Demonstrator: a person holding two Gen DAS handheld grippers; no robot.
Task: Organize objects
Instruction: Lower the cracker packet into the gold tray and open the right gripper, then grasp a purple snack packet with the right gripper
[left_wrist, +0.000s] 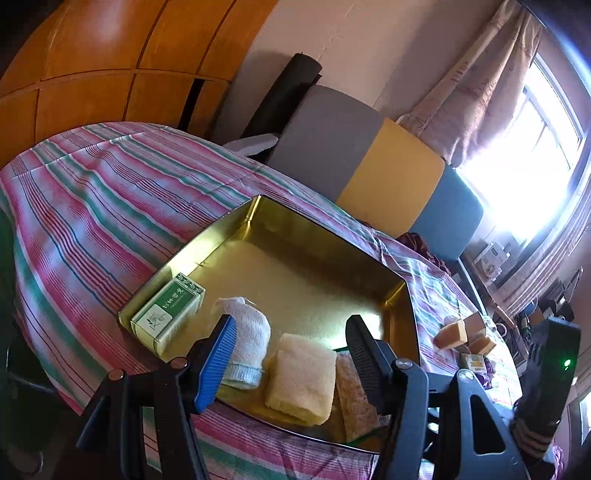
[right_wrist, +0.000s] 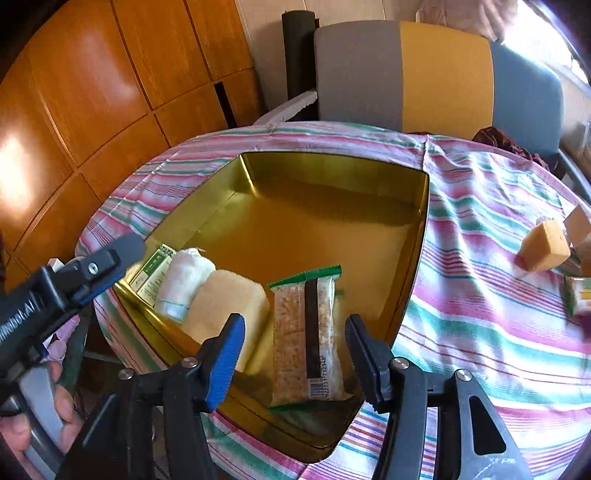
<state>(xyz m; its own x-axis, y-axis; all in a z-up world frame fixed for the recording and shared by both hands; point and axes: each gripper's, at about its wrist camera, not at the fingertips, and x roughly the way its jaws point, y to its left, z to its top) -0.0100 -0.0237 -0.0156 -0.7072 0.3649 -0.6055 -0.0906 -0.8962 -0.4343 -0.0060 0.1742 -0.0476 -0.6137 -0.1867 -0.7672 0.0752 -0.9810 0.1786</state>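
The clear-wrapped snack bar with green crimped ends and a dark label strip (right_wrist: 308, 339) lies flat on the floor of the shallow gold-coloured metal tin (right_wrist: 332, 158), directly between the jaws of the right gripper (right_wrist: 293, 349); the pads stand clear of the wrapper on both sides, so the bar is set down rather than pinched, and the step in hand looks like the release of an item just placed. Just left of those jaws sits a folded pale-yellow towel (right_wrist: 229, 299), beyond it a rolled white sock with a light-blue cuff (right_wrist: 184, 286), and past that a small green-and-white carton (right_wrist: 153, 273), the four forming a row along the tin's near wall. The left gripper (left_wrist: 290, 350) hovers above the same row with its jaws spread wide and nothing in them, the sock near its blue pad and the towel below the gap. Well off to the right of both sets of jaws, on the pink, green and white striped cloth covering the worktop (right_wrist: 480, 295), small tan blocks (right_wrist: 545, 245) and a little yellow-green packet (right_wrist: 578, 295) lie outside the tin. The next move probably calls for lifting the right jaws straight up, clear of the bar so it is not dragged, then swinging right toward those loose pieces, with the tin's raised wall to clear on the way.
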